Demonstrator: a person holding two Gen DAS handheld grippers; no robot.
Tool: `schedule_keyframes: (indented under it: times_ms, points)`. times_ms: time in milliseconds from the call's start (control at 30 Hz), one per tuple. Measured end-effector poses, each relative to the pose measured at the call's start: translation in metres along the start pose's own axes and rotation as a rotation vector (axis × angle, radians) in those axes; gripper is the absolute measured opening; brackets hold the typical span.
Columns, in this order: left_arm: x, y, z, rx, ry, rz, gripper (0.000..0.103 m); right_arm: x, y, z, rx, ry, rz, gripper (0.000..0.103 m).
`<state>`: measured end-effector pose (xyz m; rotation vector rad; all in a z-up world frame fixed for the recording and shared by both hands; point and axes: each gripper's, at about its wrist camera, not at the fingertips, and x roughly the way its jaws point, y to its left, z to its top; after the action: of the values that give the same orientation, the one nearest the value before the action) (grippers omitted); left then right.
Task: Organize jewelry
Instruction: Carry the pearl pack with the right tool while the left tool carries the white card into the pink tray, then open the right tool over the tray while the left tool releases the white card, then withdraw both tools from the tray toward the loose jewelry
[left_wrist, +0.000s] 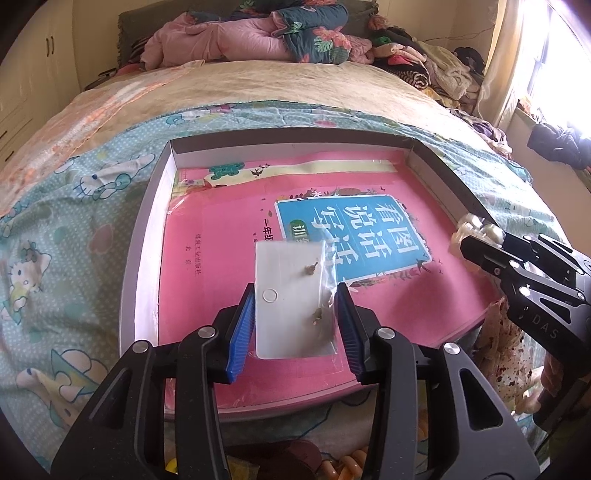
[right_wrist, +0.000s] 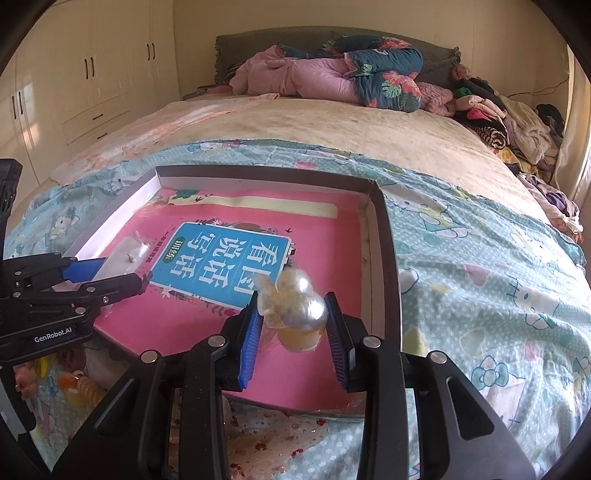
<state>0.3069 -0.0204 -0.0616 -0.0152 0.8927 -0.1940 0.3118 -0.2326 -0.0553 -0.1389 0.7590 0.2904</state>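
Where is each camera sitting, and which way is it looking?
Left wrist view: sits on the left gripper, looking along its jaws at the earring card they clamp; the right gripper shows at right.
Right wrist view: sits on the right gripper, looking along its jaws at the pearl piece in clear wrap they clamp; the left gripper shows at left.
Both face the headboard and share the pink book in the shallow box.
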Motion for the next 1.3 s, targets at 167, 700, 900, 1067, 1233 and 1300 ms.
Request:
schedule_keyframes:
  times_ms: [167, 700, 900, 1067, 1233, 1300]
  points:
    - [-0.005, -0.001, -0.003, -0.007, -0.017, -0.004, 0.042, -0.01, 0.002, -0.003, -0.005, -0.025, -0.007, 0.047]
    - [-0.053, -0.002, -0.014, -0.033, -0.143, -0.009, 0.074, -0.063, 0.002, -0.016, 0.028, -0.116, -0.028, 0.067]
    - [-0.073, -0.009, -0.022, -0.027, -0.195, -0.014, 0.086, -0.081, 0.002, -0.025, 0.052, -0.146, -0.035, 0.077]
    - [-0.085, -0.012, -0.029, -0.03, -0.229, -0.017, 0.091, -0.093, 0.003, -0.031, 0.063, -0.167, -0.039, 0.081]
    - [-0.096, -0.014, -0.037, -0.033, -0.251, -0.015, 0.091, -0.106, 0.004, -0.04, 0.073, -0.193, -0.035, 0.083]
    - [-0.1, -0.015, -0.04, -0.031, -0.262, -0.015, 0.091, -0.11, 0.005, -0.044, 0.069, -0.199, -0.031, 0.083]
